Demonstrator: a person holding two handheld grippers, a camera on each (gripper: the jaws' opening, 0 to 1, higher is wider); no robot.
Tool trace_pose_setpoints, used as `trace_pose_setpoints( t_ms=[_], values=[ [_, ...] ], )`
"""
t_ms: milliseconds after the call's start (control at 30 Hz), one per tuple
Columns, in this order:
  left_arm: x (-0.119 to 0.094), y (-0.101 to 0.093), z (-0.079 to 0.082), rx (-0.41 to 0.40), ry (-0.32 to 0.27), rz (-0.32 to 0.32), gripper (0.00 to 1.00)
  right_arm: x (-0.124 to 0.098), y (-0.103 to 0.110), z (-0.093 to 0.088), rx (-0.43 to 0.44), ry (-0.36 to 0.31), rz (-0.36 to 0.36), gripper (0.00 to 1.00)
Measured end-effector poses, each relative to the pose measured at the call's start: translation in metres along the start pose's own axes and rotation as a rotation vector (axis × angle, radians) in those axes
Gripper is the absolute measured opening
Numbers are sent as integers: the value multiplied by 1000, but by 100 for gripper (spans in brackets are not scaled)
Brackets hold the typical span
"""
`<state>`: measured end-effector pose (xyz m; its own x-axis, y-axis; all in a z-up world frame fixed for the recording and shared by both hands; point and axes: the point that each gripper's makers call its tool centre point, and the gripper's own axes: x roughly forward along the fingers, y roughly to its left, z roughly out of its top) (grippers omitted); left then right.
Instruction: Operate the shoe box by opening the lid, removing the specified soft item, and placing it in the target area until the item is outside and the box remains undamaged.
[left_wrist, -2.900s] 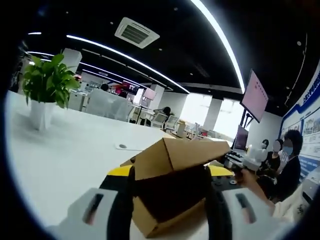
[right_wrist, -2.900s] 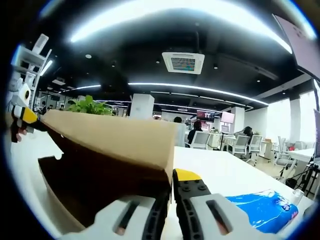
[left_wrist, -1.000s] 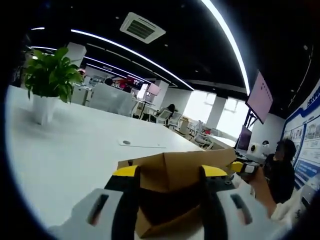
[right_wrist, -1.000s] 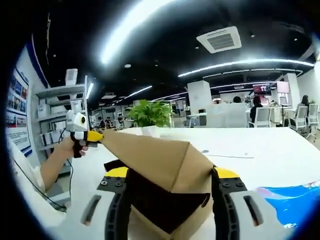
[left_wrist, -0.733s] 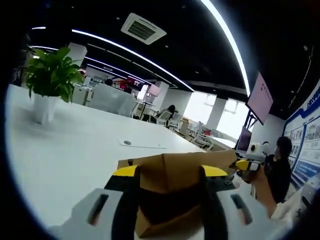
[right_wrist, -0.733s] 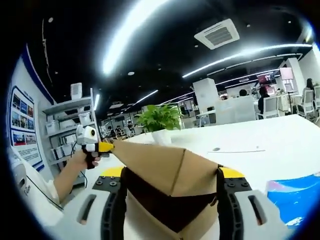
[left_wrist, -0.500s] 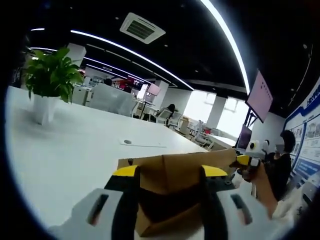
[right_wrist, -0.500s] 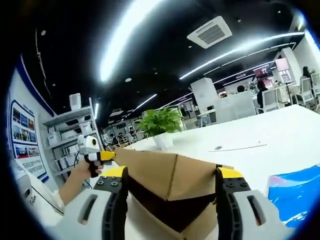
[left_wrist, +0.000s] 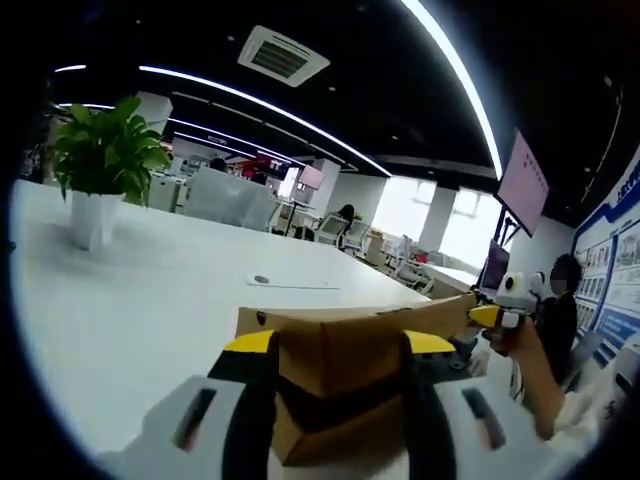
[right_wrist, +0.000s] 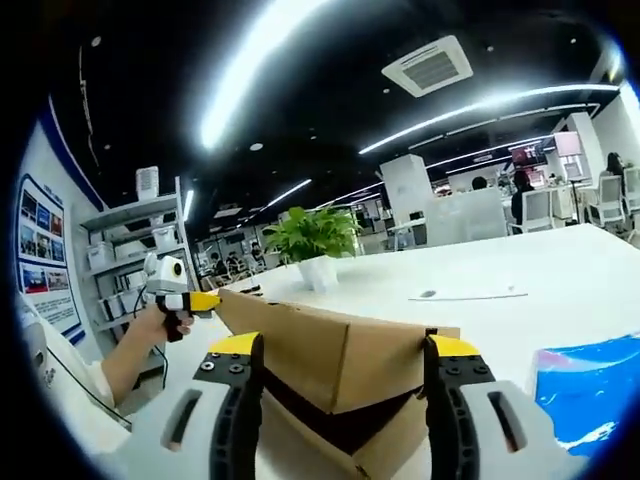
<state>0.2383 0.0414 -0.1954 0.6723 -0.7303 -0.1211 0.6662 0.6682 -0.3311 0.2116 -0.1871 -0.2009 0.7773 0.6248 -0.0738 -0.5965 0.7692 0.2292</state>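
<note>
The shoe box (left_wrist: 345, 385) interior is hidden; its lid sits lower than before, between both grippers' parted jaws.

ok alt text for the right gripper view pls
A brown cardboard shoe box sits on a white table, its lid nearly shut, between the open jaws of the right gripper. The left gripper meets the lid's far corner; a potted plant stands behind and a blue item lies at right.

Shoe box (left_wrist: 345, 375) inside hidden by its lid (left_wrist: 350, 322) in both views; contents can't tell. Box bottom cut off behind the jaws. Blue item (right_wrist: 590, 385) cut by right gripper view's edge, too blurred to identify.
</note>
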Motion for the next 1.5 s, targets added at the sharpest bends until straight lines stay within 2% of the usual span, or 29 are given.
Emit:
trace_pose_setpoints(
  t_ms=[467, 567, 700, 900, 1267, 1500],
  values=[
    [-2, 2, -3, 19, -34, -2, 49, 0, 0, -2, -17, -23, -4, 67],
    [-2, 2, -5, 84, -25, -8, 50, 1, 0, -2, -17, -25, -4, 67],
    [-2, 2, -5, 114, -30, -10, 51, 1, 0, 0, -6, -41, -8, 66],
    [-2, 7, -7, 106, -17, 8, 52, 2, 1, -4, -25, -34, -13, 66],
    [-3, 8, -13, 122, -29, 12, 52, 3, 1, -9, -45, -46, -20, 67],
    [-5, 9, -14, 128, -57, 5, 52, 2, 3, -10, -50, -64, -26, 67]
  ],
)
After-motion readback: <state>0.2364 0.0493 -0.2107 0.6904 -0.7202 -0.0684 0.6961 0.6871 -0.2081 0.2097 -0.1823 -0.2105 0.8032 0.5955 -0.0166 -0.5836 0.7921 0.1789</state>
